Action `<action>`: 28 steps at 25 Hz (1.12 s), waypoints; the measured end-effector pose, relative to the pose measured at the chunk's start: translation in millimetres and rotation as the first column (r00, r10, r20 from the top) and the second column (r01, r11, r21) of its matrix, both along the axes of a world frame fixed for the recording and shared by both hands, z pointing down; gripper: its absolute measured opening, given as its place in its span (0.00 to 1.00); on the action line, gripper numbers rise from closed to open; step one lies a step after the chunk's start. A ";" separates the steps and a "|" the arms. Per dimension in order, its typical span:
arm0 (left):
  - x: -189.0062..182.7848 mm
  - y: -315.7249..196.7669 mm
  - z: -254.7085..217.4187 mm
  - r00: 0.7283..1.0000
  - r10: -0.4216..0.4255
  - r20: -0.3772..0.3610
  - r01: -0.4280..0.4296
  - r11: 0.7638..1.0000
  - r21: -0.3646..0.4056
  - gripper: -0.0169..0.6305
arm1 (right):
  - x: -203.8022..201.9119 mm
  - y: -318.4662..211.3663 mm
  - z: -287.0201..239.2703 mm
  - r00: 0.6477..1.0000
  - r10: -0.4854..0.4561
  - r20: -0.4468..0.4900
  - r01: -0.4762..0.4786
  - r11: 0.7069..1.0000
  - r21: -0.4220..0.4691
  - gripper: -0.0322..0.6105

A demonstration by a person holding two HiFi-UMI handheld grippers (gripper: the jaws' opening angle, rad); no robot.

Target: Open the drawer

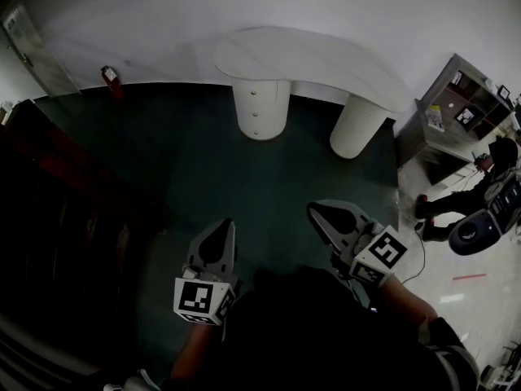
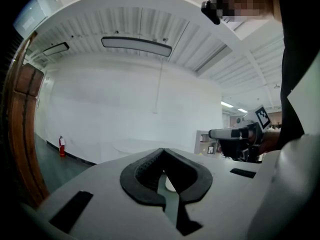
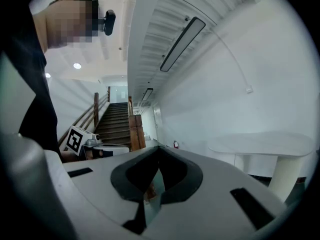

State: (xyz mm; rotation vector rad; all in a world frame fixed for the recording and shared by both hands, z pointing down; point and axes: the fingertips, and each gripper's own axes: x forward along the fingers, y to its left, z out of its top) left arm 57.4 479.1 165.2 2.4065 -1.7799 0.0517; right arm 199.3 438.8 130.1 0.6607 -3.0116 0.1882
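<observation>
The left tongs (image 1: 221, 228) and right tongs (image 1: 321, 212) are both pinched together and empty. The drawer (image 1: 259, 96) sits in the bench's (image 1: 326, 59) round pedestal, well ahead of them. Best to step closer, part one pair, then grip a knob squarely.

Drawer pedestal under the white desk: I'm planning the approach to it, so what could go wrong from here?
1. The left hand-held gripper and right hand-held gripper are both shut and empty, well short of the drawer pedestal; arriving with jaws together would likely just bump a knob.
2. The knobs look small on a curved front, so a grip may slip off.
3. Three knobs stack vertically, so the wrong drawer could be taken.
</observation>
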 end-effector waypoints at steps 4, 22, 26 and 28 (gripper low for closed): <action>-18.1 6.4 4.5 1.000 -0.016 -0.007 0.016 1.000 -0.011 0.03 | -16.6 5.3 -2.0 1.000 -0.010 0.025 0.010 1.000 -0.023 0.07; -62.9 -96.6 30.0 0.999 -0.031 0.010 0.032 0.996 -0.087 0.03 | -70.3 -103.2 30.8 0.998 -0.064 0.011 0.065 0.991 -0.119 0.07; -65.7 -156.9 29.8 1.000 -0.015 0.015 0.016 0.995 -0.102 0.03 | -78.6 -157.6 34.0 0.996 -0.091 -0.002 0.090 0.990 -0.109 0.08; -64.9 -187.4 28.3 1.000 -0.012 0.015 0.014 0.994 -0.111 0.03 | -77.1 -187.7 35.0 0.996 -0.086 0.003 0.086 0.989 -0.122 0.08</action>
